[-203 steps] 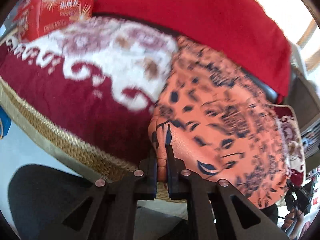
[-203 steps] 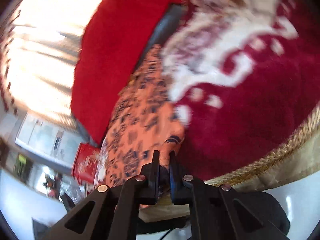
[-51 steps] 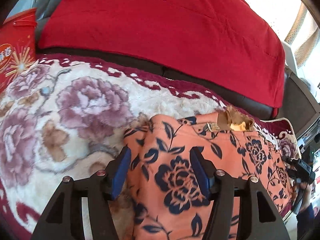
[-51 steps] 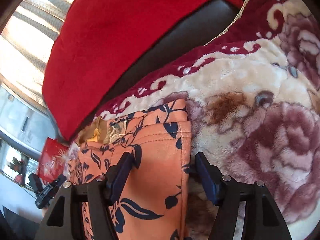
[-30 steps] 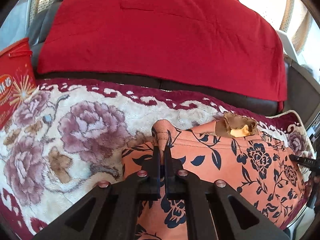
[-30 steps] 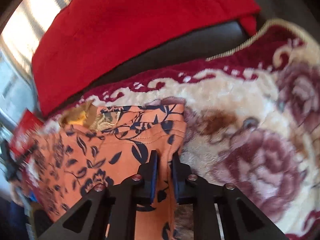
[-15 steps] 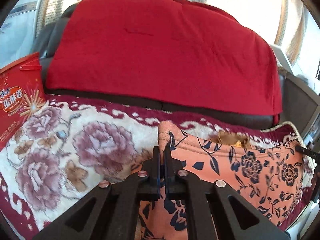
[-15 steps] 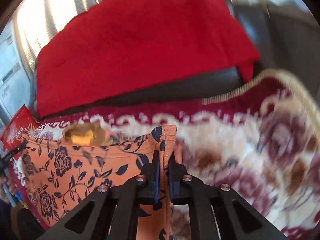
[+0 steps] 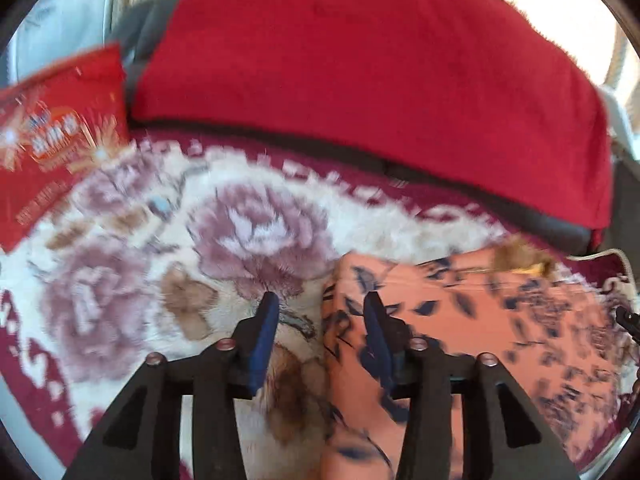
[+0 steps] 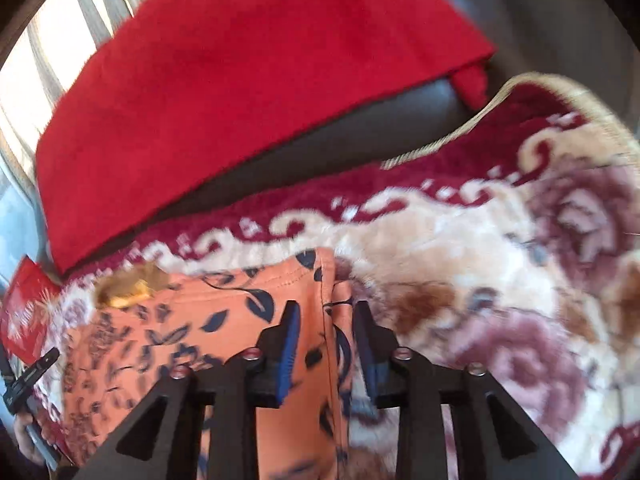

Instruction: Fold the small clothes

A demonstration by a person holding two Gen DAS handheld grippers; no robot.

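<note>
Currently both claws are opening: left claw [image 9: 320, 316] and right claw [image 10: 322, 314] are releasing the orange floral garment [image 10: 224, 336], lying on the floral blanket [image 9: 248, 232]. Being light and limp, it is best pinched at hemmed corners.

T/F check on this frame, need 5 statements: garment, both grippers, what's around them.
1. The orange floral garment lies on a floral blanket. True.
2. The left gripper is clamped shut on the garment. False: its jaws are opening, and the garment's edge sits loose between the fingers.
3. The right gripper is empty, away from the garment. False: its jaws are opening, with the garment's edge between them.
4. A red cloth is draped over the dark backrest behind the blanket. True.
5. A blue box sits at the left of the left wrist view. False: it is a red package.
</note>
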